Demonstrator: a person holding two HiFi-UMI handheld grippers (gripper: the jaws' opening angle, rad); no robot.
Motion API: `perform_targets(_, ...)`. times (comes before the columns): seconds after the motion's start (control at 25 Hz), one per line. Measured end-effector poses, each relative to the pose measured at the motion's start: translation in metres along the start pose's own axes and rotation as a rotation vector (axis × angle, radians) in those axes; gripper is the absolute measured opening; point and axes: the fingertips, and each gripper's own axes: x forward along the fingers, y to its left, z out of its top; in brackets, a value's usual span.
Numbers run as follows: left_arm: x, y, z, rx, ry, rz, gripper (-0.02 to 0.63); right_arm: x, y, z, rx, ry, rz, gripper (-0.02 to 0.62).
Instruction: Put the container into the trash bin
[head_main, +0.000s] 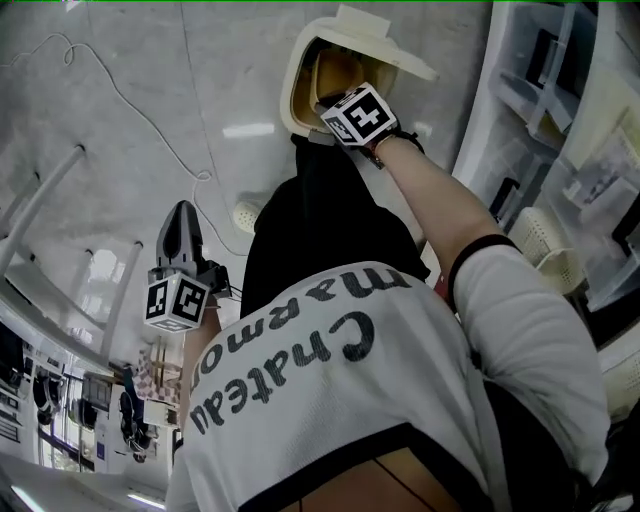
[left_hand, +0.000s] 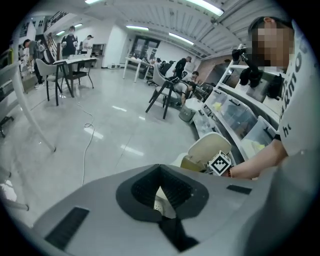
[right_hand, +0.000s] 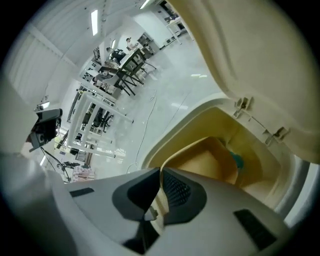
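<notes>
A cream trash bin (head_main: 292, 95) stands on the floor with its lid (head_main: 385, 40) swung up. My right gripper (head_main: 338, 98) reaches into its mouth, jaws shut on the rim of a tan container (head_main: 336, 70). In the right gripper view the thin rim runs between the pads, and the container (right_hand: 202, 160) hangs inside the bin (right_hand: 167, 132) under the raised lid (right_hand: 250, 60). Something teal (right_hand: 236, 161) lies deeper in the bin. My left gripper (head_main: 182, 215) hangs low at the left, away from the bin, shut and holding nothing. From the left gripper (left_hand: 160, 169) view, the bin (left_hand: 207, 147) is ahead.
A white cable (head_main: 130, 110) snakes over the grey floor. White table legs (head_main: 50, 200) stand at the left. Shelves with clear boxes (head_main: 560, 150) and a white basket (head_main: 545, 240) line the right. My shoe (head_main: 247, 215) is near the bin. Chairs (left_hand: 167, 95) and people stand farther off.
</notes>
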Motion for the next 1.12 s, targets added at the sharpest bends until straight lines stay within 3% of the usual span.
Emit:
perform_targets(0.32, 0.030, 0.003, -0.003, -0.009, 0.045, 0.005, 0.023, 0.064, -0.027, -0.002, -0.118, 0.083, -0.027, 0.037)
perform_targets(0.48, 0.026, 0.007, -0.009, 0.000, 0.034, -0.020, 0.023, 0.089, -0.028, -0.006, -0.197, 0.078, -0.056, 0.037)
perform_targets(0.56, -0.018, 0.059, -0.029, 0.002, 0.031, -0.011, 0.023, 0.126, 0.028, -0.017, -0.187, 0.060, -0.077, 0.037)
perform_targets(0.6, -0.054, 0.109, -0.049, -0.003, 0.027, -0.002, 0.023, 0.162, 0.077, -0.026, -0.174, 0.053, -0.091, 0.037)
perform_targets(0.72, -0.178, 0.312, -0.137, -0.014, 0.025, 0.011, 0.023, 0.317, 0.258, -0.059, -0.121, 0.022, -0.143, 0.037)
perform_targets(0.8, -0.225, 0.394, -0.178, -0.008, 0.034, 0.009, 0.023, 0.383, 0.327, -0.072, -0.097, 0.009, -0.167, 0.037)
perform_targets(1.12, -0.219, 0.407, -0.191, 0.026, 0.054, 0.005, 0.023, 0.414, 0.307, -0.065, -0.026, -0.024, -0.200, 0.037)
